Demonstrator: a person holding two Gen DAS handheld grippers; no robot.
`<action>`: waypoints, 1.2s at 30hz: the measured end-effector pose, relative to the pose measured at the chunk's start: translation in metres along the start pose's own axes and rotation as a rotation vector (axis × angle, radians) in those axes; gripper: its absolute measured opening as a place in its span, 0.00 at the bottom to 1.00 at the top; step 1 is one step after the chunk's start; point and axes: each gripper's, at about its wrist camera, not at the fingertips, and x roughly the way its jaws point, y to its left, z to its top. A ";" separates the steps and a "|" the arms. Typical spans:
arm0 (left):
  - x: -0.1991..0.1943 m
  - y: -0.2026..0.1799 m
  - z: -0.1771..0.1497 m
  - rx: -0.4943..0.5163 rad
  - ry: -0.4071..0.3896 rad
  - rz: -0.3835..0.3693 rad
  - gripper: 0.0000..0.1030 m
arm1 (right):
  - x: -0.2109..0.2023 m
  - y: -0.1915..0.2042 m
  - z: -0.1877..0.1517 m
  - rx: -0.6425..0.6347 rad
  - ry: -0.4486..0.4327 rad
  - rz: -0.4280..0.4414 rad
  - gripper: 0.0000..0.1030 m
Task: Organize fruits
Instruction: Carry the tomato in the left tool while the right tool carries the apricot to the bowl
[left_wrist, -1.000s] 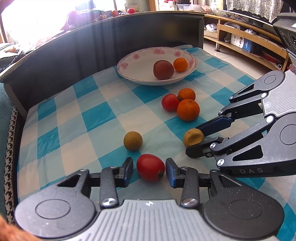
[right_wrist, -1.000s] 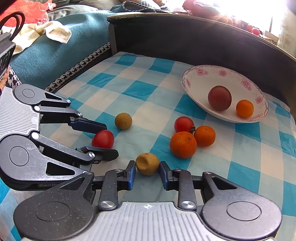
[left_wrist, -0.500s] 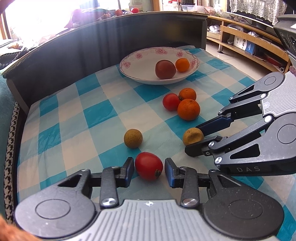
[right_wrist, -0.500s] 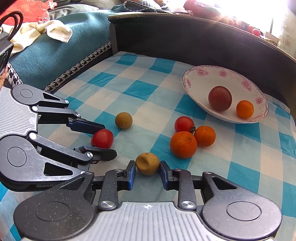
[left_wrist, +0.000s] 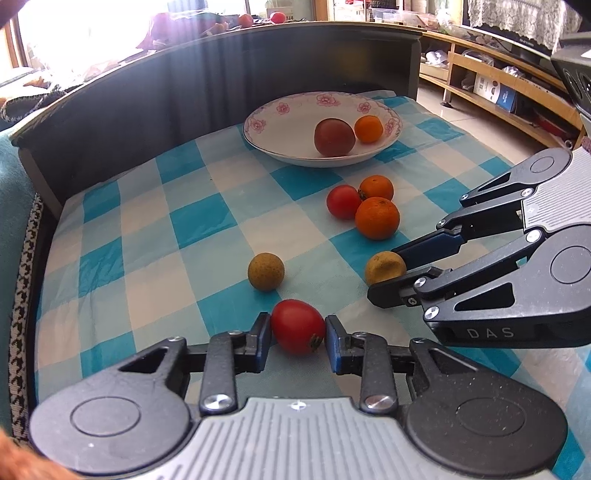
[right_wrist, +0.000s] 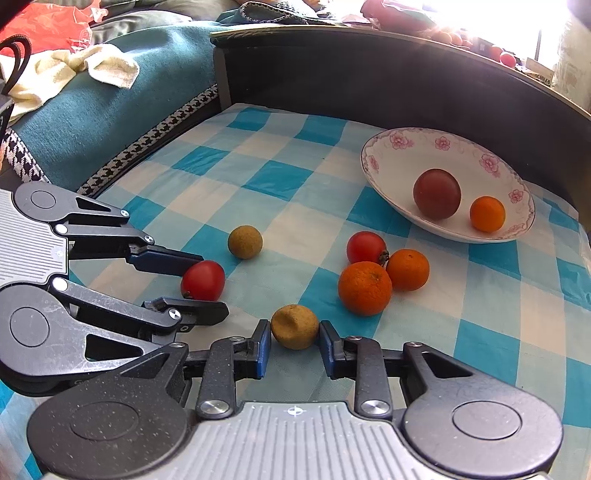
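On the blue-checked cloth lies a red tomato (left_wrist: 295, 325); my left gripper (left_wrist: 297, 332) is closing on it, and both blue pads touch its sides. The right wrist view shows that left gripper (right_wrist: 212, 286) from the side. My right gripper (right_wrist: 294, 339) is shut on a dented tan fruit (right_wrist: 294, 326), and the same gripper (left_wrist: 384, 275) enters the left wrist view from the right. A floral white bowl (left_wrist: 266, 122) at the back holds a dark red fruit (left_wrist: 334, 136) and a small orange (left_wrist: 368, 128).
Loose on the cloth are a second tan fruit (left_wrist: 266, 271), another tomato (left_wrist: 343, 201) and two oranges (left_wrist: 376, 187) (left_wrist: 377, 218). A dark curved wall (left_wrist: 147, 103) borders the back. A teal blanket (right_wrist: 92, 103) lies left, wooden shelves (left_wrist: 498, 85) right.
The left jaws have narrowed until the pads meet the red tomato. The right gripper keeps its hold on the tan fruit, and neither hand has shifted.
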 end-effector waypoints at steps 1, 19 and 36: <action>-0.001 0.000 0.001 -0.006 -0.003 -0.008 0.39 | -0.001 0.000 0.001 0.003 0.001 0.002 0.22; -0.015 -0.011 0.035 -0.017 -0.103 0.011 0.38 | -0.034 -0.014 0.014 0.042 -0.092 -0.040 0.21; 0.032 -0.011 0.127 0.007 -0.203 0.032 0.38 | -0.033 -0.087 0.057 0.152 -0.188 -0.155 0.22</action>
